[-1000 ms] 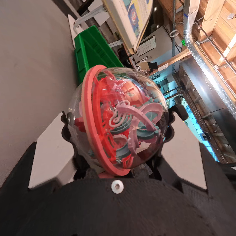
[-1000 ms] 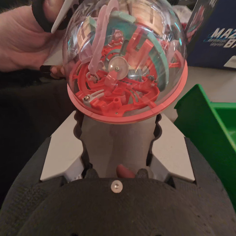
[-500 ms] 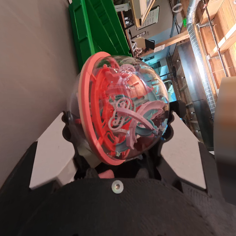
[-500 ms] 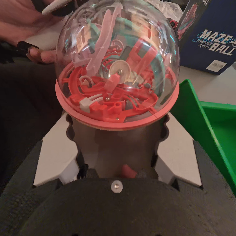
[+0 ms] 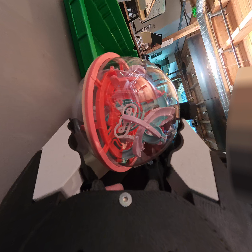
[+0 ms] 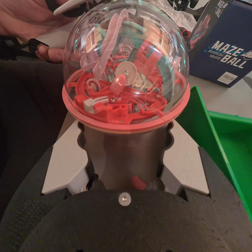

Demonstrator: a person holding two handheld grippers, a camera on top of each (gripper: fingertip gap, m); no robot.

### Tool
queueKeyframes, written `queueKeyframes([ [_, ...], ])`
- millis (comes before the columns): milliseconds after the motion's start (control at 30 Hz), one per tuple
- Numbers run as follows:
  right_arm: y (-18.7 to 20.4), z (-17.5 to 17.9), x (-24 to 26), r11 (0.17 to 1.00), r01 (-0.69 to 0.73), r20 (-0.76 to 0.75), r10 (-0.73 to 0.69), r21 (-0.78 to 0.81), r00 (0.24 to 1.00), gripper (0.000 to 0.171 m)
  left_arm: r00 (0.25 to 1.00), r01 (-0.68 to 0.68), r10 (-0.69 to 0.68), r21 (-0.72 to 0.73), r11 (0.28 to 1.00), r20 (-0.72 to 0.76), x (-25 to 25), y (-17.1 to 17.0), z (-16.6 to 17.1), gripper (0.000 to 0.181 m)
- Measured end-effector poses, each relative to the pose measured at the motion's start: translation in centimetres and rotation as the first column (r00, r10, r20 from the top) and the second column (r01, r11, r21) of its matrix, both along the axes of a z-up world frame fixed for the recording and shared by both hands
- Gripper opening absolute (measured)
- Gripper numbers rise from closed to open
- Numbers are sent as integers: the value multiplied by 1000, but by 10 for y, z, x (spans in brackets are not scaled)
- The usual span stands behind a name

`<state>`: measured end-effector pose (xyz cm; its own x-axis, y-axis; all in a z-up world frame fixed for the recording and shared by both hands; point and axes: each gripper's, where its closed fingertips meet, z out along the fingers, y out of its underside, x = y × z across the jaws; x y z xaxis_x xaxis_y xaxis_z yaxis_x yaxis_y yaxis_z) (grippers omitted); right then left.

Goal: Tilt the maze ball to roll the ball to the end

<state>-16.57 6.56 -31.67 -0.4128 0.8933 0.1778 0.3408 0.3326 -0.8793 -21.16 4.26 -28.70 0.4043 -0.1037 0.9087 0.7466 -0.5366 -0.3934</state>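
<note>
The maze ball (image 6: 126,57) is a clear sphere with a pink rim and red, teal and lilac tracks inside. In the right wrist view its rim lies nearly level, and its clear lower half sits between the fingers of my right gripper (image 6: 124,130), which is shut on it. A small steel ball (image 6: 113,100) rests on the red track beside a grey piece. In the left wrist view the maze ball (image 5: 129,113) has its rim standing on edge, and my left gripper (image 5: 126,121) is shut on its two sides. A hand (image 6: 27,17) holds the left gripper.
A green plastic bin (image 6: 225,136) stands close on the right of the ball and also shows in the left wrist view (image 5: 95,27). The dark blue product box (image 6: 223,47) stands behind it on the pale table (image 5: 34,68). Dark cloth lies at left.
The rim has levelled out in the right wrist view. The small steel ball has rolled right along the red track, away from the grey piece's left end. Both grippers keep their hold.
</note>
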Motion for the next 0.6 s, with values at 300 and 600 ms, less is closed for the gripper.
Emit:
queueKeyframes([
  [300, -8, 3, 4, 993, -41, 24, 43, -110, 999, 115, 998, 55, -55, -33, 998, -1, 1, -9, -1, 143],
  [600, 0, 25, 9, 999, -42, -108, 41, -5, 993, 141, 998, 61, -62, -23, 998, -23, 2, -7, 0, 142],
])
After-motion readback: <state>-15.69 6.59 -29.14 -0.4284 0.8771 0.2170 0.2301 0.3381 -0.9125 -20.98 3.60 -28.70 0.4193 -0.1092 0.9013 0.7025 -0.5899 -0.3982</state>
